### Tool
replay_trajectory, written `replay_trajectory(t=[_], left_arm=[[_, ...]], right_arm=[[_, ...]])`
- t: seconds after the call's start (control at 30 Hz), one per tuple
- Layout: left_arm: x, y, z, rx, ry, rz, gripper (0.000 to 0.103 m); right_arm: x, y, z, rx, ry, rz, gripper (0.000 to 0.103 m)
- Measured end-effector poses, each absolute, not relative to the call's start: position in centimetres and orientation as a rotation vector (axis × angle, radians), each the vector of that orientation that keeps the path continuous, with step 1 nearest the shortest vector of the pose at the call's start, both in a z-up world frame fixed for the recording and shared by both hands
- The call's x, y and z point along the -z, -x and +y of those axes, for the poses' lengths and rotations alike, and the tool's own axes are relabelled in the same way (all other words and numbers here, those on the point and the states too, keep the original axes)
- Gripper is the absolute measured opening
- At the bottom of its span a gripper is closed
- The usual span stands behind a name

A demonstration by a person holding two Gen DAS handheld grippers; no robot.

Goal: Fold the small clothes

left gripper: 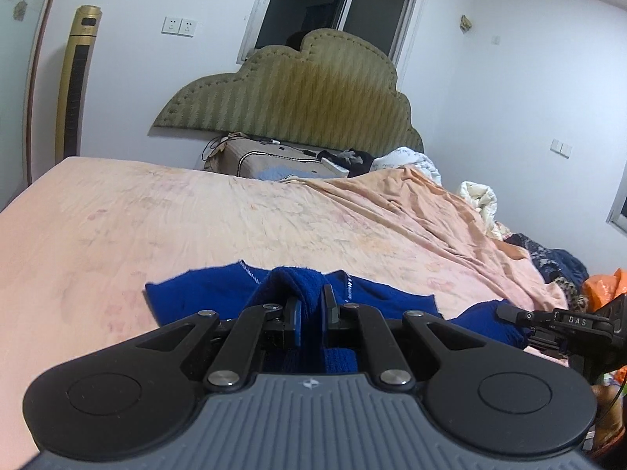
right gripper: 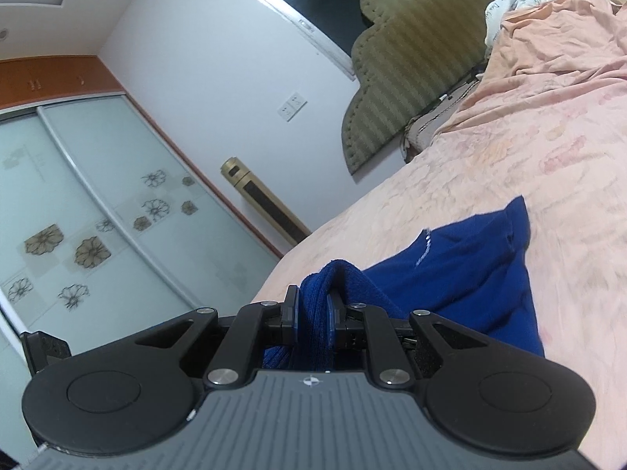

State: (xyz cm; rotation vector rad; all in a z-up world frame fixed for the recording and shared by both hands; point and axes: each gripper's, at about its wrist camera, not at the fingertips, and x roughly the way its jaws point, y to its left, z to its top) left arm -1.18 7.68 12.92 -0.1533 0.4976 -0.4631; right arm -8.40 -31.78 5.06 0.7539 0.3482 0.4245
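A small blue knit garment (left gripper: 392, 297) lies on the pink bed sheet (left gripper: 196, 219). My left gripper (left gripper: 311, 301) is shut on a bunched fold of it, with cloth rising between the pads. The right gripper's body (left gripper: 568, 321) shows at the right edge of the left wrist view, at the garment's right end. In the right wrist view my right gripper (right gripper: 313, 305) is shut on a thick fold of the same blue garment (right gripper: 470, 274), which spreads to the right over the sheet (right gripper: 548, 137).
An olive padded headboard (left gripper: 298, 94) stands against the far wall, with a pillow (left gripper: 266, 160) and cables below it. Crumpled bedding and clothes (left gripper: 548, 258) pile at the right. A gold tower fan (left gripper: 74, 78) stands left. Sliding wardrobe doors (right gripper: 98, 203) show in the right wrist view.
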Motion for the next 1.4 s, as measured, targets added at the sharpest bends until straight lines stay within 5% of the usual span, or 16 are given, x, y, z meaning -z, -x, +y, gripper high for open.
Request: replay_trajectory(t=[0.47, 0.57, 0.67, 0.73, 0.77, 1.07, 1.23, 1.4], left_arm=[[-6.5, -15.4, 4.5, 0.37, 0.124, 0.669, 0.011], [-4.2, -18.6, 4.9, 0.273, 0.141, 0.785, 0.018], [-3.5, -18.5, 7.2, 0.266, 0.225, 0.796, 0.037], [-3.6, -17.5, 8.8, 0.227, 0.241, 0.751, 0.072], [-3.9, -16.9, 9.3, 0.198, 0.235, 0.721, 0.075], [-5.4, -12.8, 9.5, 0.274, 0.038, 0.658, 0.075], [-5.5, -10.9, 5.1, 0.439, -0.182, 0.607, 0.075], [-5.2, -10.5, 3.2, 0.459, -0.252, 0.578, 0.075]], right_arm=[[-1.1, -5.4, -34.2, -0.256, -0.804, 0.475, 0.018], [1.3, -9.2, -35.5, -0.16, -0.845, 0.525, 0.038], [2.0, -9.7, -36.5, -0.033, -0.83, 0.52, 0.041], [1.4, -8.4, -36.6, -0.031, -0.801, 0.458, 0.049], [1.0, -7.7, -36.6, -0.017, -0.77, 0.441, 0.051], [-0.1, -7.3, -32.0, -0.227, -0.401, 0.593, 0.06], [0.2, -10.3, -29.1, -0.49, -0.418, 0.657, 0.075], [1.2, -14.0, -32.1, 0.001, -0.442, 0.614, 0.076]])
